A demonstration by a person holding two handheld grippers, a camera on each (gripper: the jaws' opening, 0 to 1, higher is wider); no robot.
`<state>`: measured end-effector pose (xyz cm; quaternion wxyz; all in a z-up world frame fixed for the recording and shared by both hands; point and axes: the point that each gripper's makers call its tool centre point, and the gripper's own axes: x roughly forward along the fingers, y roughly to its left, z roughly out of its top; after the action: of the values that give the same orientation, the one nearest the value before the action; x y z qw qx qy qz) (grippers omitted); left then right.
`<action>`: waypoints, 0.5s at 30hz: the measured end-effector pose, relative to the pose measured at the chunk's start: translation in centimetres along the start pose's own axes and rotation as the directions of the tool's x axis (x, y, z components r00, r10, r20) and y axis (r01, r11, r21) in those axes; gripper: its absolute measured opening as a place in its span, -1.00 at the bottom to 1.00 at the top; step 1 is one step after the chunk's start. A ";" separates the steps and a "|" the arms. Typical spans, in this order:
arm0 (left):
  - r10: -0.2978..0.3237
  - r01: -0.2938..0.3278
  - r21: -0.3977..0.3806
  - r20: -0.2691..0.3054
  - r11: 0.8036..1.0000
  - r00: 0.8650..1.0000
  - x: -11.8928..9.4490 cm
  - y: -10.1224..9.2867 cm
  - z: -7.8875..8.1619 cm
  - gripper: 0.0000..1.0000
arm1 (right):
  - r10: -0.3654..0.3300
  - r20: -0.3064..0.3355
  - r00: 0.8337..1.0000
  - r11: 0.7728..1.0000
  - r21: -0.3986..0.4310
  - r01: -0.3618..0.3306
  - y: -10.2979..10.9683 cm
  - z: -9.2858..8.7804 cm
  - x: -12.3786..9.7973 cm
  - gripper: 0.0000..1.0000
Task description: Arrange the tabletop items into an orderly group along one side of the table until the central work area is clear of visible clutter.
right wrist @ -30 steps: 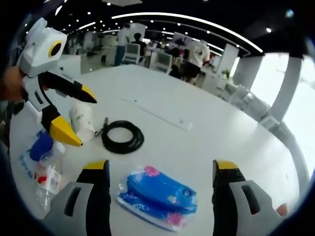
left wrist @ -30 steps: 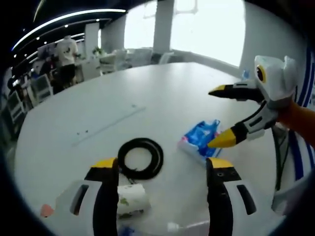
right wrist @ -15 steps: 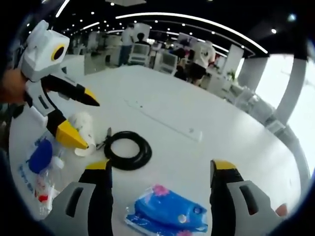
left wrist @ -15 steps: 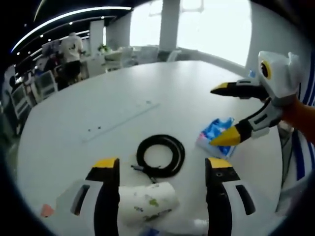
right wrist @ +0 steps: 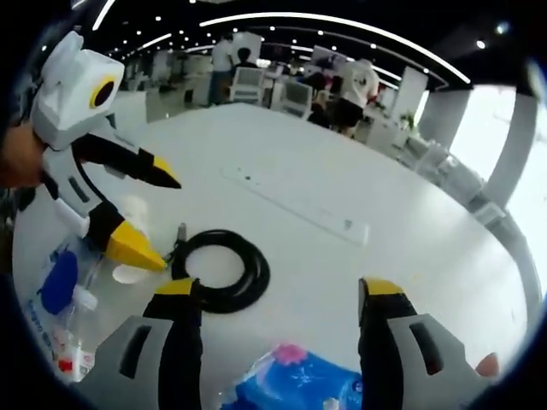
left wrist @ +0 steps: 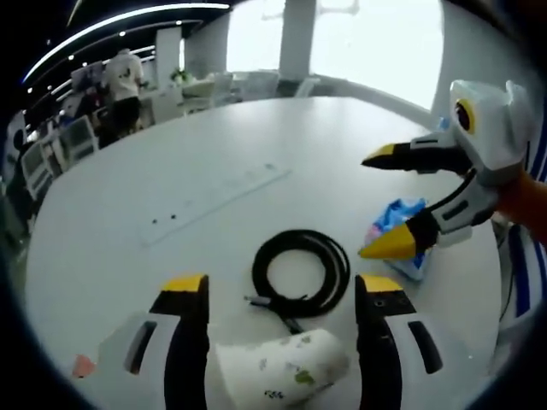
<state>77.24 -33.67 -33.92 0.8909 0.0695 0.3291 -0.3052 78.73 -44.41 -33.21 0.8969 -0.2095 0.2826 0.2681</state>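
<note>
In the left gripper view, the left gripper (left wrist: 283, 295) hangs low over the white worktop (left wrist: 171, 179) with its jaws wide apart and nothing between them. A paper cup (left wrist: 282, 369) lies on its side between the jaws, and a black coiled cable (left wrist: 302, 272) lies just beyond it. The right gripper (left wrist: 379, 202) comes in from the right, jaws apart, its lower tip over the blue packet (left wrist: 403, 229). In the right gripper view, the right gripper (right wrist: 283, 295) is also spread open and empty, above the blue packet (right wrist: 295, 384). The coiled cable (right wrist: 220, 269) lies ahead, and the left gripper (right wrist: 155, 212) points over the cup (right wrist: 132, 220). A plastic bottle (right wrist: 64, 295) with a blue cap lies at the left.
</note>
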 end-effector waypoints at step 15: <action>0.006 -0.005 0.007 -0.030 1.000 1.000 2.2 1.1 -1.0 0.26 | 0.021 -0.045 0.999 1.000 0.024 -0.020 0.7 -0.7 2.8 0.25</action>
<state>78.68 -33.58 -36.16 0.8865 0.0781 0.3410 -0.3028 80.05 -43.24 -35.64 0.8898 -0.2020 0.3083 0.2691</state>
